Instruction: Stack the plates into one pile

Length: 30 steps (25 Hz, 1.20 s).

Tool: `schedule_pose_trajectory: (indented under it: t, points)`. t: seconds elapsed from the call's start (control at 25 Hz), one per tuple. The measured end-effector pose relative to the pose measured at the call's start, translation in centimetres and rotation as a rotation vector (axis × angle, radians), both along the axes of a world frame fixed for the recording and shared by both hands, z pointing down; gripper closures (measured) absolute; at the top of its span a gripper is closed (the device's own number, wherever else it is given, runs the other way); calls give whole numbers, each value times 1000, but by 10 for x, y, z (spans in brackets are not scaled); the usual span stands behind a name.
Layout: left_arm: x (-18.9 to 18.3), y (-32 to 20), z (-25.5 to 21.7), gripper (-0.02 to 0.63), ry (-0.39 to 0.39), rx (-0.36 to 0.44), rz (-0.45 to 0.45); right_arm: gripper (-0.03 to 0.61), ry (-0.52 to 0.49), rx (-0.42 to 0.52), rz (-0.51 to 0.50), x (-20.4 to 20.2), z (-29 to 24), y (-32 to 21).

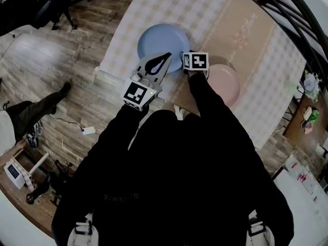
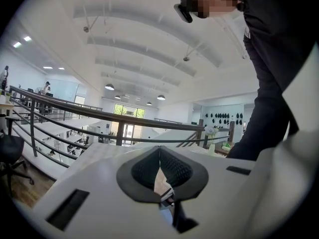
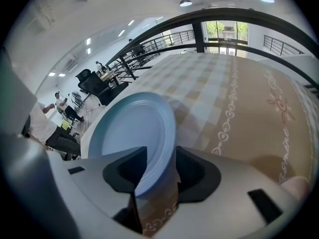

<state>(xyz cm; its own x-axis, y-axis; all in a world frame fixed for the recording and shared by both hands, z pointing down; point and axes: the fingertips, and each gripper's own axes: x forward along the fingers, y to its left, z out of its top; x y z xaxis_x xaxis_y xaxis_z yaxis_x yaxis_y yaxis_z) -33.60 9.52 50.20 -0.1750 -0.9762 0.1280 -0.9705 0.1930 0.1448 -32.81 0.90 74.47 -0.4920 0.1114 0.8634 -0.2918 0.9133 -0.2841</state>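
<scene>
1. Two plates lie unstacked. The blue plate (image 1: pixel 163 46) sits flat in the upper middle of the head view. The pink plate (image 1: pixel 224 83) is to its lower right, apart from it.
2. Both are round, shallow and smooth, with a low raised rim. They look stiff and probably light, though I cannot tell whether they are plastic or ceramic. The glossy surface is likely slippery, so the rim is the place to grip, with a deep bite to stop the plate pivoting.
3. The right claw (image 3: pixel 160 158) stands wide open. The blue plate's near rim lies between its jaws, and the pads are not pressing on it.
4. The left claw (image 1: pixel 165 58) is closed on nothing. Its tip points at the blue plate's lower edge.
5. The table (image 1: pixel 246 29) wears a pale checked cloth and a tan runner (image 3: pixel 259 118) printed with scrolls. That soft fabric should let a jaw slip under a rim.
</scene>
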Motion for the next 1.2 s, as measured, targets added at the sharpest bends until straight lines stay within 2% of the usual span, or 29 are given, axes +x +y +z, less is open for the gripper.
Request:
schedule_pose_trajectory:
  t: [0.32,0.44,0.6,0.88,1.08,1.2]
  points:
    - [-5,11,8,594,22,-6,-16,398,52,22,2,-5,18,1]
    - [-7,17,10,594,22,-5,-19,428,71,55,1,-5,21,-1]
    - [-10,23,13,594,37,-6,-32,435,75,66,21,-5,20,-1]
    - [-15,24,10,594,30,3,-27,527,20,-101,176,-6,12,-3]
    - [-12,20,5,594,32,4,-8,555,-31,-230,259,-8,-2,0]
    - [-5,16,5,594,22,7,12,557,-47,-263,267,-5,-6,0]
